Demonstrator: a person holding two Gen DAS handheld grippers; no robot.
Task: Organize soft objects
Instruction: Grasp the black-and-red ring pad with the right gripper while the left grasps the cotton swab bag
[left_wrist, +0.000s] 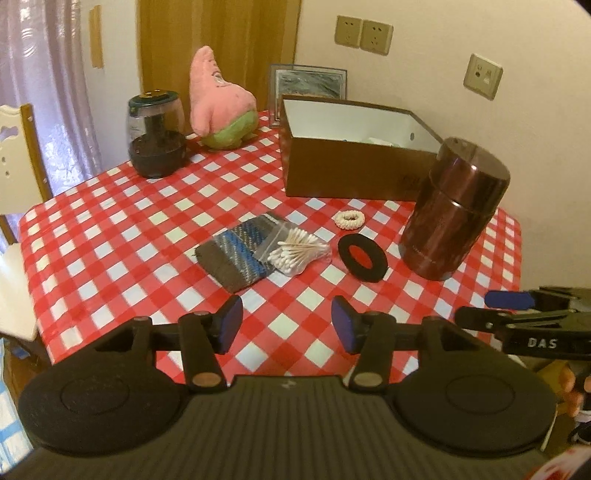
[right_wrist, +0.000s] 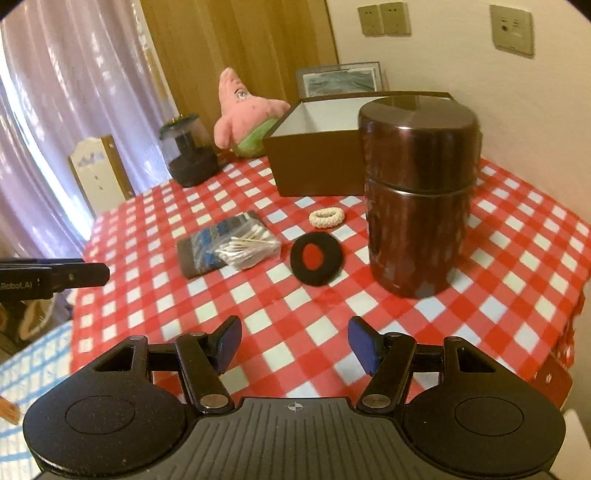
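Both my grippers hang over the near edge of the checked table (left_wrist: 110, 221), each with its jaws parted and nothing between them. The left gripper (left_wrist: 286, 325) faces the folded knit cloth (left_wrist: 236, 254) just ahead of it, with the bag of cotton swabs (left_wrist: 299, 251) lying partly on the cloth's right end. Ahead and a little right sit the black foam ring (left_wrist: 364, 260) and, beyond it, the cream hair tie (left_wrist: 349, 219). The right gripper (right_wrist: 295, 345) has the ring ahead to its left and the tall brown canister (right_wrist: 417, 192) close ahead on its right. The open brown box (left_wrist: 354, 166) stands behind all of these, and the pink plush (left_wrist: 221, 103) far back on the left.

My worries: if I pinch the cloth, the swab bag may drag along or slide off. The canister stands between my right gripper and the box, so a careless swing could knock it over. The ring lies flat, and the pads may skid over it.
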